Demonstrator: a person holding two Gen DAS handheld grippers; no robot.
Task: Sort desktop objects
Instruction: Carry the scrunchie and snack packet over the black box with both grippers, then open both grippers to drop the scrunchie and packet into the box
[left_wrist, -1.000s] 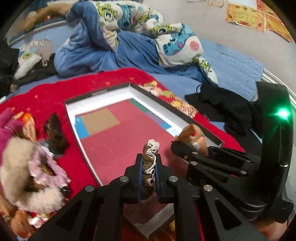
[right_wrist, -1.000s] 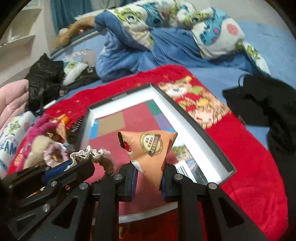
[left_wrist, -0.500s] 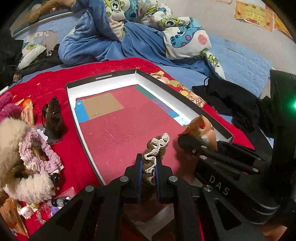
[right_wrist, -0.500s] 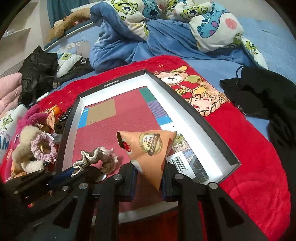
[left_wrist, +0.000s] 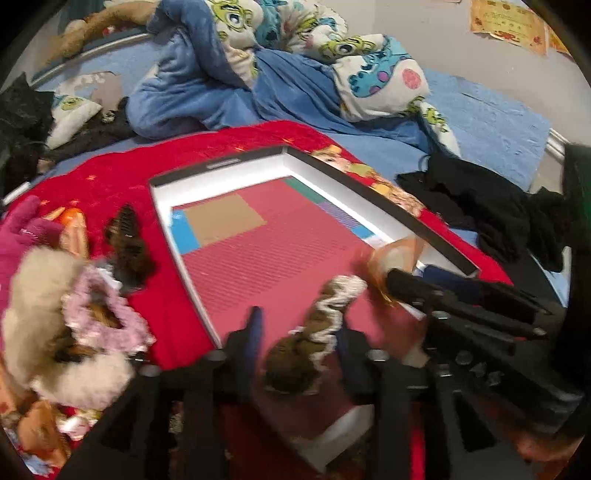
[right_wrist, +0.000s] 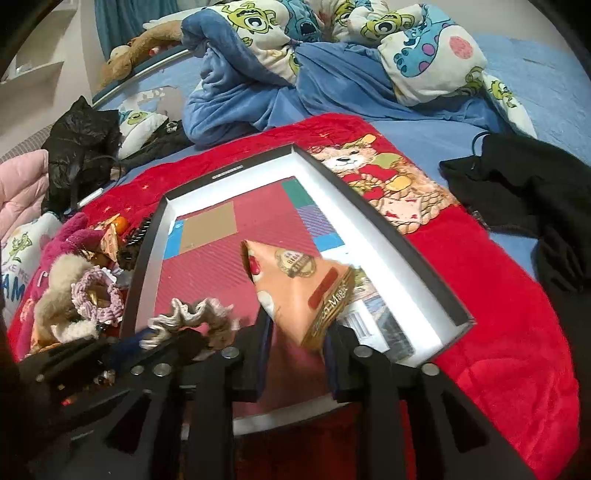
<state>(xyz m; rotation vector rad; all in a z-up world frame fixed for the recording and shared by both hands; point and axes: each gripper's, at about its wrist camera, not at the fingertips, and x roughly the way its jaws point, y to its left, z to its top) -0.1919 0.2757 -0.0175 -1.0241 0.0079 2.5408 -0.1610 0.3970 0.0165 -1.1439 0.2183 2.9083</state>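
Note:
A shallow black-rimmed box with a red patterned floor lies on a red blanket. My left gripper is open; a brown scrunchie with white lace lies loose between its fingers on the box floor, and shows in the right wrist view. My right gripper is open; an orange triangular snack packet tilts between its fingers over the box, also in the left wrist view.
Left of the box lie a pink scrunchie, a beige fluffy toy, a dark hair clip, a magenta plush and small packets. Black clothing lies right; a blue duvet behind.
Both grippers have opened. The scrunchie has dropped from the left fingers onto the box floor, and the snack packet has tipped loose between the right fingers.

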